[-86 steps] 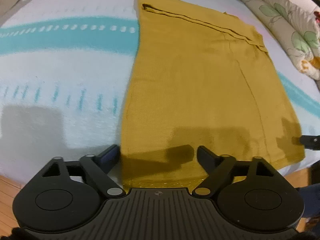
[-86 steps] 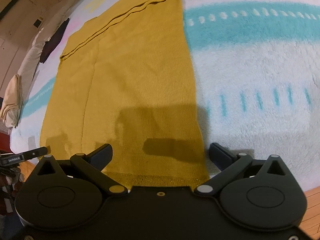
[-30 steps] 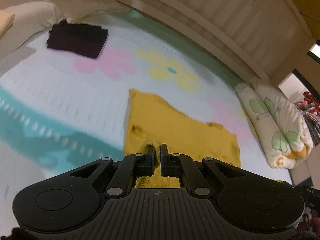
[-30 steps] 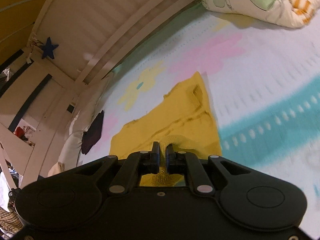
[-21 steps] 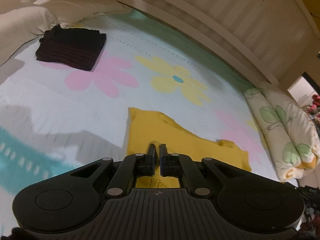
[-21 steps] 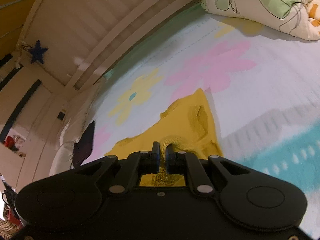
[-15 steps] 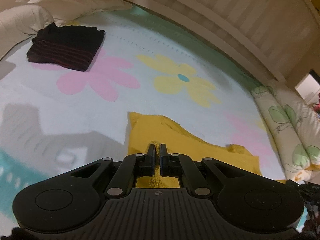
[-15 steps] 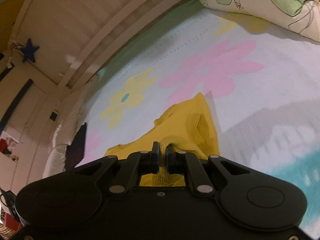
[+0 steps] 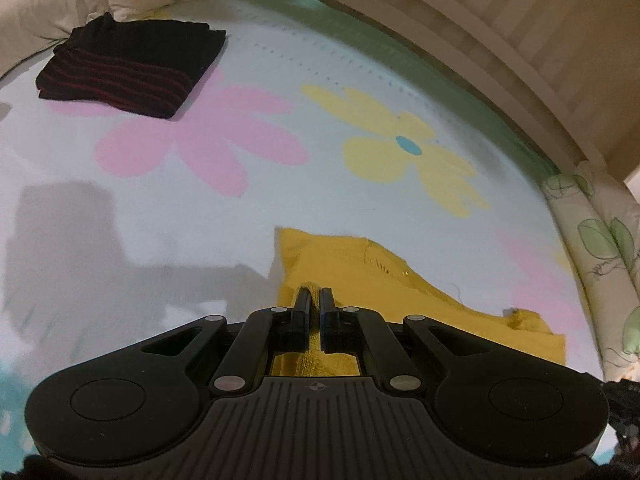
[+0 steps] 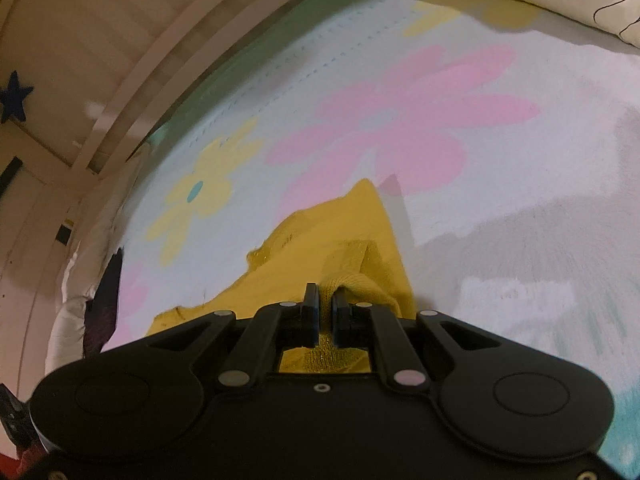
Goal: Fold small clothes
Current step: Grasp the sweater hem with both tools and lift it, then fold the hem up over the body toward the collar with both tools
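From my left gripper (image 9: 316,300) the garment (image 9: 360,268) lies on the blanket (image 9: 200,216) just ahead, its near edge pinched between the fingers and the rest spreading away to the right. Far to the left a folded garment (image 9: 128,68) sits on the blanket, against a pillow (image 9: 44,8) behind it. A rolled quilt (image 9: 600,248) runs along the right side, and the headboard (image 9: 500,40) stands behind everything. From my right gripper (image 10: 325,300) the same garment (image 10: 332,236) stretches away to the left.
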Motion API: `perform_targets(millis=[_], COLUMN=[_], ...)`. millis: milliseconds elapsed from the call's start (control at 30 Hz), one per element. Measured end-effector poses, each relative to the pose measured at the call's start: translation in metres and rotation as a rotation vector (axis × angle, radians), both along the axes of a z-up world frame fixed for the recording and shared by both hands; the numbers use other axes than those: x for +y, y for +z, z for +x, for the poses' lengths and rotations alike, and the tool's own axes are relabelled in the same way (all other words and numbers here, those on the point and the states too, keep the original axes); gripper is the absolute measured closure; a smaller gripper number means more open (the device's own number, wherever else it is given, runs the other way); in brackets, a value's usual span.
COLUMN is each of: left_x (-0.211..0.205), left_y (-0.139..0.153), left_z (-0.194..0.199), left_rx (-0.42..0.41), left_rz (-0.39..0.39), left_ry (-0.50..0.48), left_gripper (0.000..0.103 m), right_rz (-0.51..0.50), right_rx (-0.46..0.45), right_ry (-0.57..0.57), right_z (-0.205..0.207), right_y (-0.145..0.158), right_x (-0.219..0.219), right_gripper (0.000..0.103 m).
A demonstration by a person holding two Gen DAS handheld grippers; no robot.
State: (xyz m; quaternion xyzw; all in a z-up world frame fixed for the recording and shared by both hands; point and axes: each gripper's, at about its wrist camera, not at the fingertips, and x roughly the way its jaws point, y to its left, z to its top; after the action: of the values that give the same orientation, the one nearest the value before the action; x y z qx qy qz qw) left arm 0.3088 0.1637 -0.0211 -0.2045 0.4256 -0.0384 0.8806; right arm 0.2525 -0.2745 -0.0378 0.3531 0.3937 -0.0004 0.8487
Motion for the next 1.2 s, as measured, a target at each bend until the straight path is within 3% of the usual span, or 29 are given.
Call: perform_targets(millis=[267,400,467,500,533,567,600,633,767,900,1033,1200], left_x=[-0.003,-0.001,0.003,0.005,0.006,0.006,0.006,0.005,-0.009,-0.037,-0.060,-0.077], left_y=[-0.006,-0.009,-0.009,-0.007,-0.006,-0.003,-0.001,0.001,0.009,0.003,-0.013,-0.027], left_z=[0.010,0.012,0.014,0.015,0.015,0.014,0.012,0.011,-0.005,-0.034,-0.053,-0.057], left_rx=[-0.020,-0.046,-0.060,-0.057,-0.060,-0.070,-0.080,-0.086,-0.099,-0.121,-0.113,-0.111], left_rz=[-0.003,-0.024,-0.068,-0.076,-0.073,-0.064,-0.053,-0.038,0.059,0.204,0.295,0.370], left_ry=[0.000,0.004,-0.001,-0.004,-0.005,-0.006,-0.006,-0.008,-0.072,-0.181,-0.267,-0.346], left_gripper=[0.099,0.099,0.090,0.083,0.066,0.055,0.052,0.051,0.046,0.044,0.044,0.044], right_rz=[-0.002,-0.003,0.009,0.009,0.008,-0.001,-0.016,-0.033,-0.144,-0.330,-0.498,-0.587], right_rx=[-0.026,-0.017,-0.019,-0.022,-0.032,-0.050,-0.072,-0.099,-0.155,-0.198,-0.180,-0.133], right_ry=[-0.007,-0.012,-0.018,-0.025,-0.029,-0.037,-0.046,-0.049,-0.011,0.128,0.253,0.319], right_z=[0.018,0.021,0.020,0.020,0.019,0.017,0.015,0.013,0.005,-0.008,-0.022,-0.030], right_y=[-0.002,-0.008,-0.010,-0.009,-0.008,-0.005,-0.001,0.003,0.022,0.031,0.023,0.008], right_x=[-0.002,-0.002,-0.004,-0.005,-0.006,-0.007,-0.007,-0.007,-0.001,0.024,0.052,0.067], right_gripper=[0.089,0.083,0.083,0.073,0.063,0.043,0.023,0.020,0.021,0.020,0.020,0.020])
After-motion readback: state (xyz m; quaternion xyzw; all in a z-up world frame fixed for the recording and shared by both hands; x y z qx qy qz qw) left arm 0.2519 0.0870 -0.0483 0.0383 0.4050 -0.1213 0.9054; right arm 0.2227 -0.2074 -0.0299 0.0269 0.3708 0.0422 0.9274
